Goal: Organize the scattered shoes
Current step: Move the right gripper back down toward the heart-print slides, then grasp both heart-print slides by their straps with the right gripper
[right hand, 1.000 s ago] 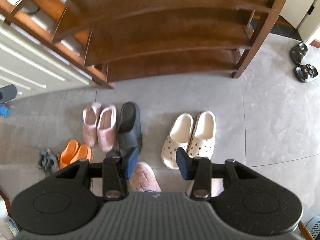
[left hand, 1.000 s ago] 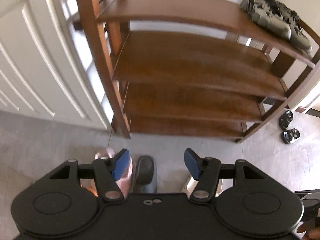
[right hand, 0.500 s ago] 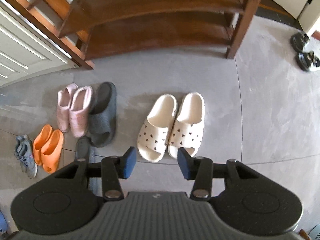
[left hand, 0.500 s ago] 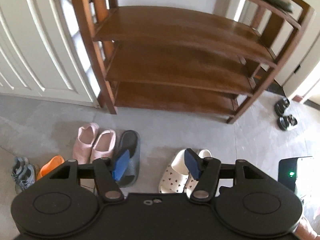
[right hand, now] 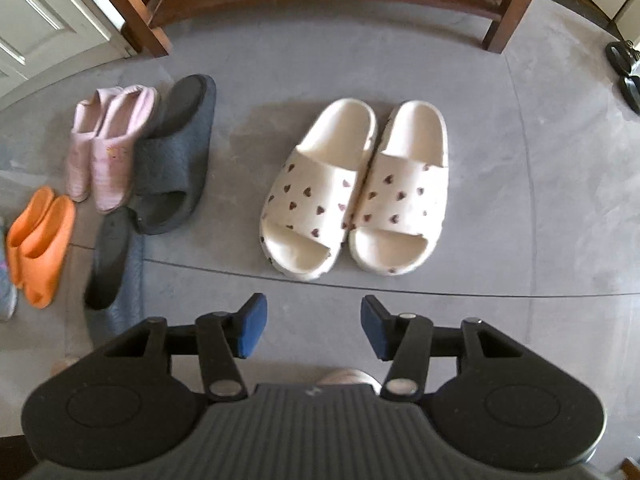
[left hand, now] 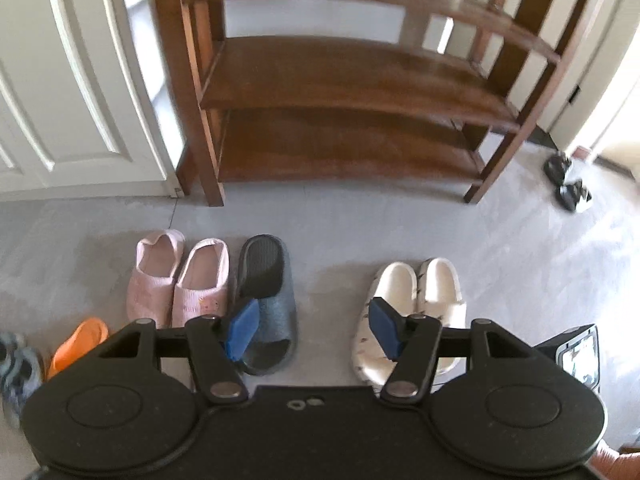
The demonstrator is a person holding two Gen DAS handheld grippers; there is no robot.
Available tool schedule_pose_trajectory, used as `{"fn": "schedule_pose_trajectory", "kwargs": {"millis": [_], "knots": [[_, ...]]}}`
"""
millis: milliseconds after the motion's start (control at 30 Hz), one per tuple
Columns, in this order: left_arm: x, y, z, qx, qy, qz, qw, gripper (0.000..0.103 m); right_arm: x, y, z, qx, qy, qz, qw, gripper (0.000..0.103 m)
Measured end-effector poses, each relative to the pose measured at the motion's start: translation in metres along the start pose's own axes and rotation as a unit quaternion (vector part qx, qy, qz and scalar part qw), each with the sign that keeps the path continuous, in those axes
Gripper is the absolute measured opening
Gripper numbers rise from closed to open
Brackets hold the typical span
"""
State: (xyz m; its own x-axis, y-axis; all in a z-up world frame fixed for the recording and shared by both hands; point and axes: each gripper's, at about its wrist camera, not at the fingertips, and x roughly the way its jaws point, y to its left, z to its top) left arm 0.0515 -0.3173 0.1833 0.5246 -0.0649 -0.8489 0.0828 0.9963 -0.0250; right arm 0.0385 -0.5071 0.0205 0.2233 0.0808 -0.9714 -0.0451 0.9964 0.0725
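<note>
A cream pair of slides with dark hearts (right hand: 356, 192) lies on the grey floor, toes toward me; the left wrist view shows the same cream slides (left hand: 416, 304). To their left sit a dark grey slide (right hand: 176, 160), its mate (right hand: 110, 258) nearer me, a pink slipper pair (right hand: 106, 148) and an orange pair (right hand: 38, 244). My right gripper (right hand: 314, 326) hangs above bare floor just short of the cream pair, jaws opening with nothing between them. My left gripper (left hand: 312, 330) stands open and empty, above the gap between the grey slide (left hand: 266, 300) and the cream pair.
A brown wooden shoe rack (left hand: 352, 92) with bare shelves stands behind the shoes, beside a white panelled door (left hand: 72, 80). Small black sandals (left hand: 568, 182) lie right of the rack. Grey sneakers (left hand: 16, 372) sit at far left. A dark device (left hand: 576, 354) is at right.
Both grippers have come down toward the floor, so the shoes look larger and closer and the rack's top shelf has left view. The right gripper's jaws have spread wider.
</note>
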Motion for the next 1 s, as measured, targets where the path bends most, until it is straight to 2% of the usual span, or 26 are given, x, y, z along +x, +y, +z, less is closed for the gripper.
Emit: {"fn": "schedule_pose_trajectory", "kwargs": {"millis": [67, 100, 167, 200, 300, 433, 600, 667, 767, 900, 1000], "knots": [[0.026, 0.004, -0.013, 0.016, -0.018, 0.001, 0.9997, 0.061, 0.016, 0.004, -0.006, 0.01, -0.009, -0.003, 1.0, 0.056], [0.047, 0.005, -0.022, 0.024, -0.035, 0.003, 0.9991, 0.061, 0.044, 0.003, -0.013, 0.031, -0.031, -0.009, 0.999, 0.057], [0.082, 0.003, -0.033, 0.027, -0.062, 0.013, 0.9976, 0.061, 0.078, 0.0, -0.022, 0.027, -0.046, -0.028, 0.998, 0.057], [0.109, 0.001, -0.038, 0.015, -0.082, 0.017, 0.9964, 0.061, 0.095, -0.001, -0.026, 0.023, -0.052, -0.037, 0.998, 0.057], [0.15, -0.006, -0.045, -0.022, -0.111, 0.017, 0.9934, 0.061, 0.121, -0.011, -0.04, 0.002, -0.082, -0.066, 0.994, 0.057], [0.19, -0.013, -0.057, -0.052, -0.147, -0.006, 0.9877, 0.061, 0.127, -0.017, -0.055, -0.014, -0.146, -0.068, 0.987, 0.059], [0.221, -0.011, -0.08, -0.033, -0.193, -0.032, 0.98, 0.061, 0.14, -0.017, -0.06, -0.014, -0.208, -0.076, 0.975, 0.066], [0.232, -0.012, -0.088, -0.023, -0.21, -0.04, 0.9766, 0.061, 0.148, -0.018, -0.059, -0.003, -0.211, -0.068, 0.975, 0.066], [0.25, -0.02, -0.094, 0.018, -0.229, -0.04, 0.9724, 0.061, 0.162, -0.019, -0.054, 0.005, -0.239, -0.079, 0.968, 0.07], [0.248, -0.035, -0.087, 0.072, -0.241, -0.036, 0.9672, 0.061, 0.166, -0.026, -0.054, 0.048, -0.271, -0.074, 0.959, 0.071], [0.239, -0.039, -0.088, 0.078, -0.247, -0.038, 0.965, 0.061, 0.166, -0.025, -0.052, 0.075, -0.281, -0.075, 0.954, 0.071]]}}
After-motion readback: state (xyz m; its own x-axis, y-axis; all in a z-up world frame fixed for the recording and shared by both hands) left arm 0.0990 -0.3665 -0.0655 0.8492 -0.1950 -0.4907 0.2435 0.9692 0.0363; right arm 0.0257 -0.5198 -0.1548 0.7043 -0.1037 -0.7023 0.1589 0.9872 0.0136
